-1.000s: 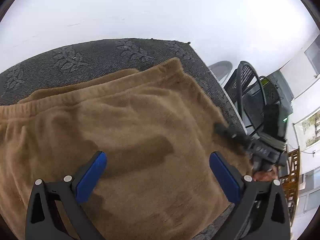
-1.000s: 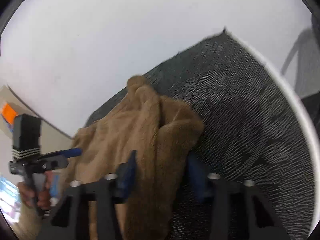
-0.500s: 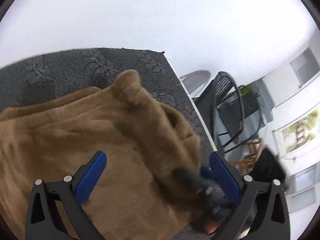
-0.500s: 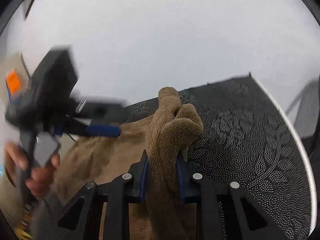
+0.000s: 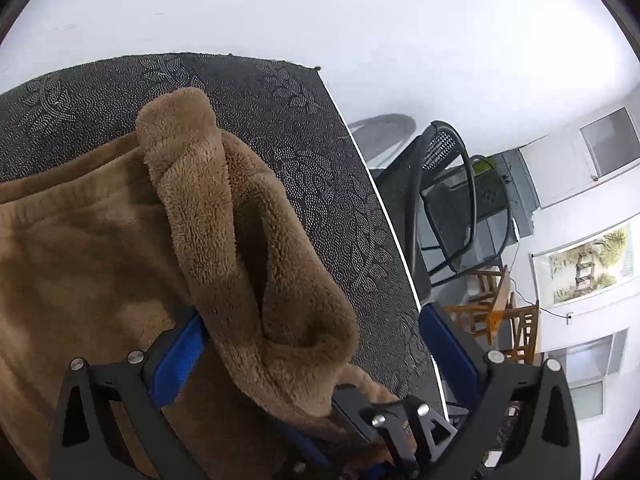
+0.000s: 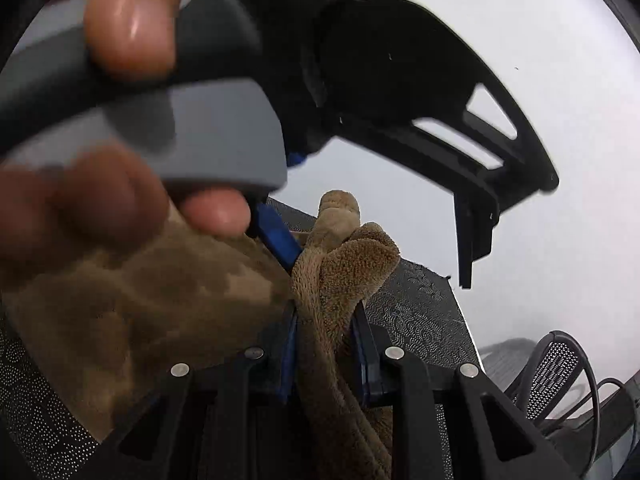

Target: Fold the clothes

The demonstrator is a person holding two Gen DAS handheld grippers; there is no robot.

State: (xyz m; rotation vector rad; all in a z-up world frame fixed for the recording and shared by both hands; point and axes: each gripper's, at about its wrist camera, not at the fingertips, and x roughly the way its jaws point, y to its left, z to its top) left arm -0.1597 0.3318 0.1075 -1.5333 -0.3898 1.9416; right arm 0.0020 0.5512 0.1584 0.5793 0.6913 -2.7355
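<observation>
Nearest the right wrist camera: right gripper [image 6: 326, 354], blue pads drawn close together and pressing a bunched fold of the brown fleece garment [image 6: 344, 264] from both sides; the fold stands up above the pads.
Right gripper motion: jaws have just been closing, with the fleece between them; they now clamp it.
Right gripper pose: pointing slightly downward across the table; in the left wrist view its black frame shows low in the picture, under the lifted fleece.
Left gripper [image 5: 316, 344]: jaws spread wide; the lifted fleece fold lies between the blue pads and seems to brush the left pad, while the right pad stands clear of it; nothing is clamped.
Left gripper pose: angled steeply down toward the table.
Left hand [image 6: 132, 36]: fingers wrapped around the grey handle of the left gripper, blurred, very close to the right wrist camera.
Garment location: spread over the dark patterned tablecloth [image 5: 320, 184], with one edge pulled up into a thick roll.
Beyond the table edge: black mesh chair [image 5: 444, 200] beside the table, wooden chairs [image 5: 500, 312] farther off, framed picture [image 5: 584, 264] on the white wall.
</observation>
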